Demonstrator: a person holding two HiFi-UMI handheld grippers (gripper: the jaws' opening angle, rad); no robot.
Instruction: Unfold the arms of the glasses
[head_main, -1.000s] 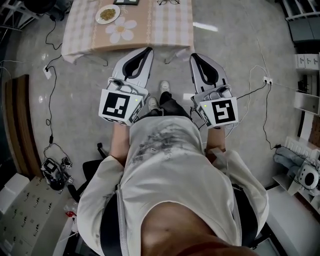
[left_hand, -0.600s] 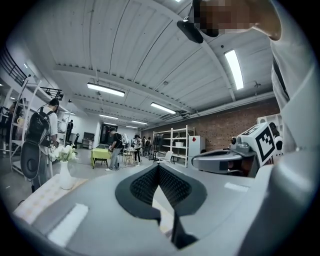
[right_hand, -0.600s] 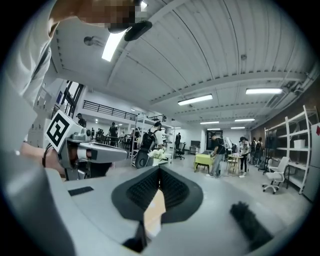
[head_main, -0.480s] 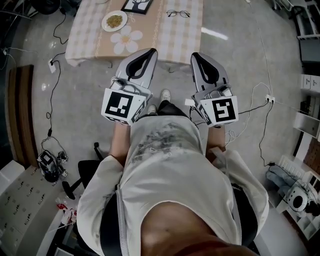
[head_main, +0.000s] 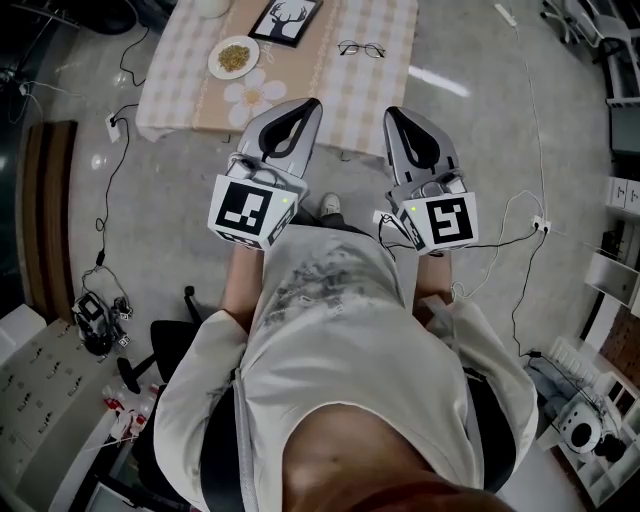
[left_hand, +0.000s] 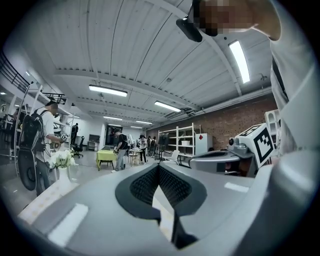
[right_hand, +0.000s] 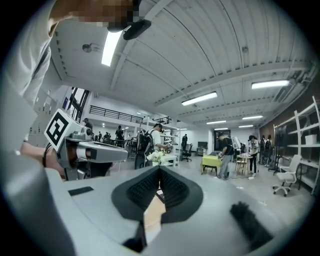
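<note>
Both the left gripper (head_main: 308, 103) and right gripper (head_main: 393, 113) have fingers closed and empty, so they should open before reaching the glasses (head_main: 361, 48) on the bench (head_main: 385, 85).

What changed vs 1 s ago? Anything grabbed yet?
The person stepped toward the table: glasses and plate sit lower in the head view, and the picture frame is now fully visible. Nothing grabbed; left gripper and right gripper stay shut, empty.
</note>
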